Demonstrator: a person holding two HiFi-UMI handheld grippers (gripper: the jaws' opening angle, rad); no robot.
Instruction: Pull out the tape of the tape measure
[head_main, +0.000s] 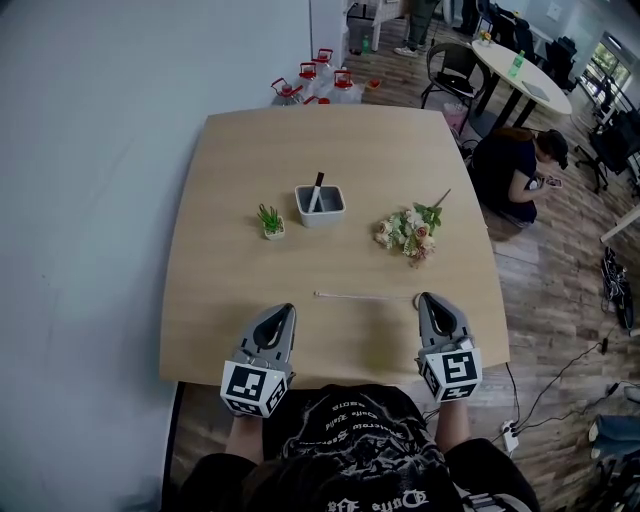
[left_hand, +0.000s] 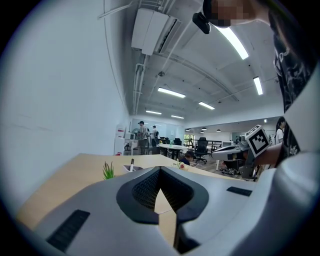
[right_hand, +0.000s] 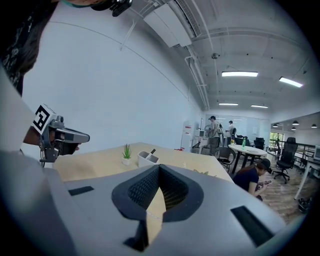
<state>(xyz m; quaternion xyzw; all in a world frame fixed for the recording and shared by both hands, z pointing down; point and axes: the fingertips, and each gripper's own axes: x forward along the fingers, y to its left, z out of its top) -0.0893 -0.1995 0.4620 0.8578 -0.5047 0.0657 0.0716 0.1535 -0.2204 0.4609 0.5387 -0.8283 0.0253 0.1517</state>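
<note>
A thin pale strip of tape (head_main: 362, 295) lies flat across the wooden table (head_main: 220, 300), from the middle towards the right. A small pale round thing (head_main: 417, 298) sits at its right end; I cannot tell whether it is the tape measure's case. My right gripper (head_main: 431, 297) (right_hand: 159, 167) is shut and holds nothing, its tip right beside that end. My left gripper (head_main: 287, 309) (left_hand: 160, 170) is shut and holds nothing, a little nearer than the strip's left end. Both hover over the table's front part and point away from me.
Farther back stand a small potted plant (head_main: 270, 220), a grey cup with a pen (head_main: 320, 204) and a bunch of flowers (head_main: 408, 232). Water jugs (head_main: 315, 82) stand behind the table. A person (head_main: 515, 170) crouches on the floor at the right. A wall runs along the left.
</note>
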